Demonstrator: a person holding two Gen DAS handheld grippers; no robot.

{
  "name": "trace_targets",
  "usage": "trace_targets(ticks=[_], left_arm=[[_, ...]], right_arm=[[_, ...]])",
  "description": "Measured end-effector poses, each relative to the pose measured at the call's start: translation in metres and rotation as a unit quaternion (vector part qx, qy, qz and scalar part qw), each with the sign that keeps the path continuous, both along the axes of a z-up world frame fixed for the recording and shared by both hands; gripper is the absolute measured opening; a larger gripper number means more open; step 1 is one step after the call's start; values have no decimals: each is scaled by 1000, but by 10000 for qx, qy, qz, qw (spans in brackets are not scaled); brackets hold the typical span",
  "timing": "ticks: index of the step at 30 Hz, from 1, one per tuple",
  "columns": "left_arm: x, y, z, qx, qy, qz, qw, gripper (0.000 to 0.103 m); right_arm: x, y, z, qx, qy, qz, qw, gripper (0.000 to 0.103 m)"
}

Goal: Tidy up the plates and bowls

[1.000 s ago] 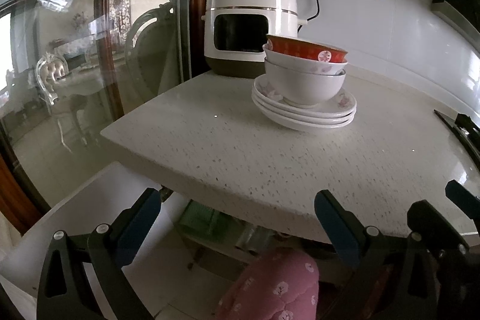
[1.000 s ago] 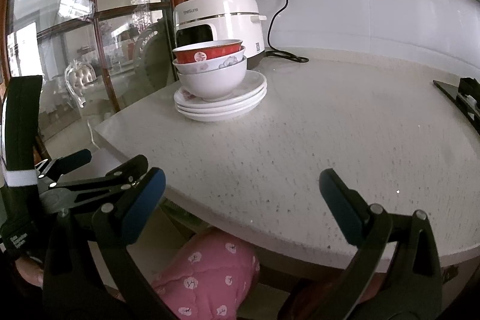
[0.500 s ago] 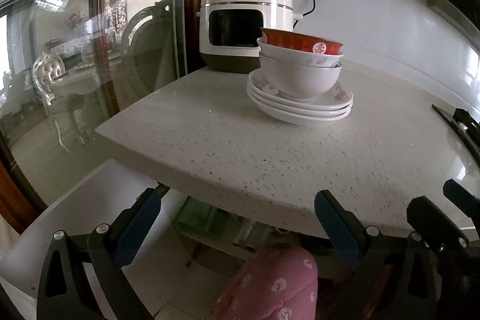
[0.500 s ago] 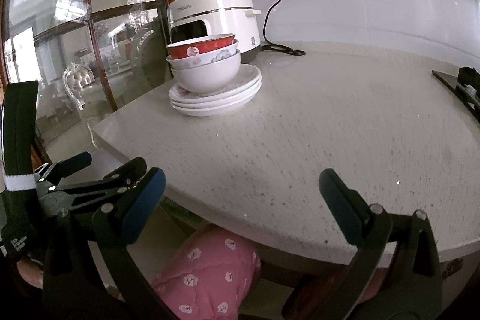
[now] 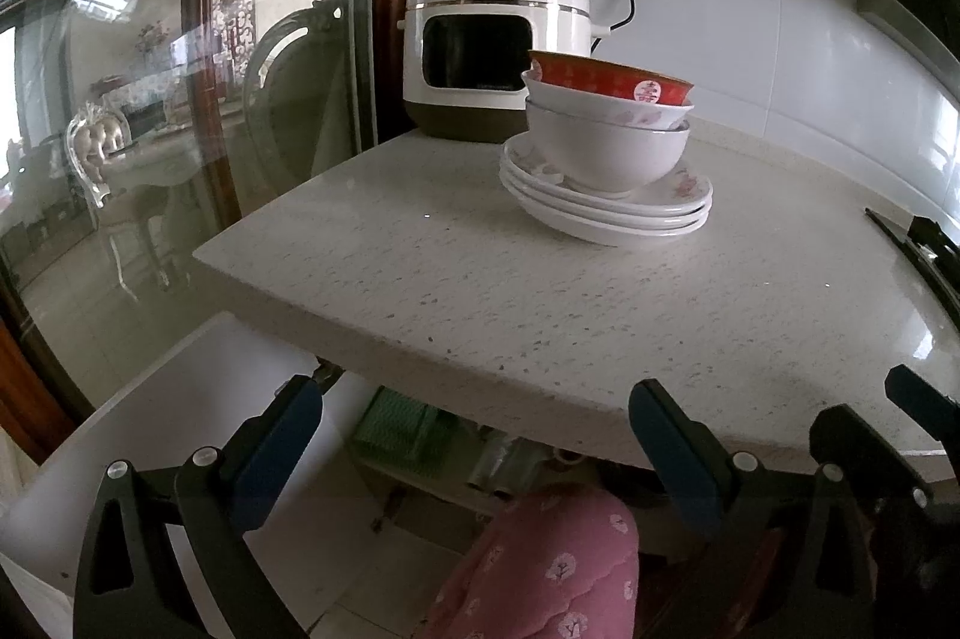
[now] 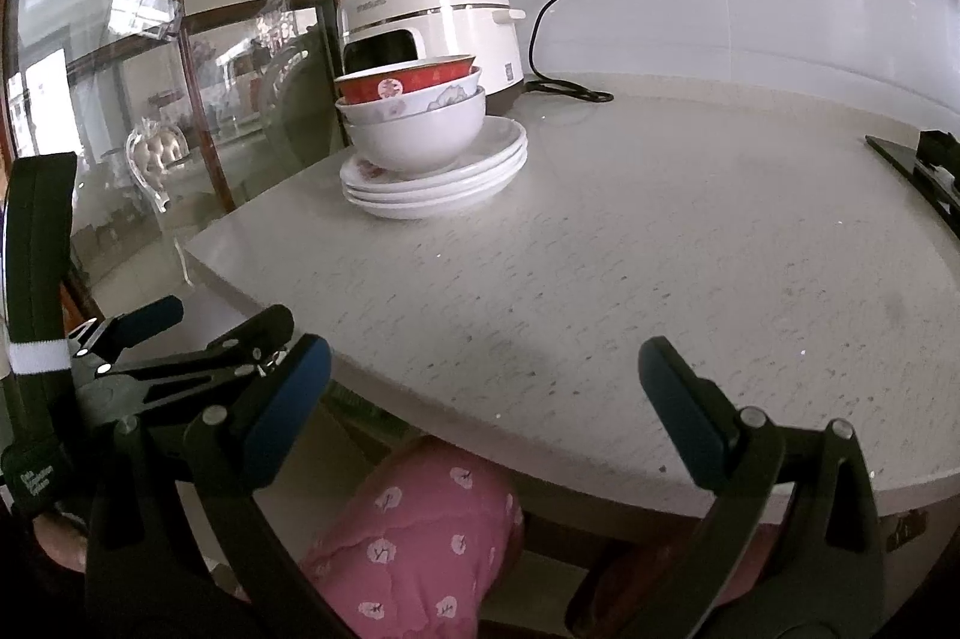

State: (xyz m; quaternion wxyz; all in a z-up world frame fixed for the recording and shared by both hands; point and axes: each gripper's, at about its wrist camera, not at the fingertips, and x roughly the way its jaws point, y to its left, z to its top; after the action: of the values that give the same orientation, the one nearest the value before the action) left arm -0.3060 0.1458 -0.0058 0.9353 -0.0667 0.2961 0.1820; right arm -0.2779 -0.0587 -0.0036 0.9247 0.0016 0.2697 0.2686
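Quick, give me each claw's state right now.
Left claw: open, holding nothing.
Right claw: open, holding nothing.

Rice cooker (image 5: 495,45): its lower right front is hidden behind the stacked bowls (image 5: 606,123).
Red bowl (image 6: 408,81): only the rim band shows; the rest sits inside the bowl below.
Stove (image 5: 924,249): cut off at the picture's right edge.
Shelf items under the countertop (image 5: 540,315): dim, unidentifiable.
Cooker label: unreadable in the right wrist view.
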Motion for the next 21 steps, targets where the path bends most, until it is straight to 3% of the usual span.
trace_targets(ticks=[21], left_arm=[[-1, -1, 3, 28, -32, -37, 10000, 103]], right_arm=[[4, -2, -4, -28, 67, -60, 10000, 102]])
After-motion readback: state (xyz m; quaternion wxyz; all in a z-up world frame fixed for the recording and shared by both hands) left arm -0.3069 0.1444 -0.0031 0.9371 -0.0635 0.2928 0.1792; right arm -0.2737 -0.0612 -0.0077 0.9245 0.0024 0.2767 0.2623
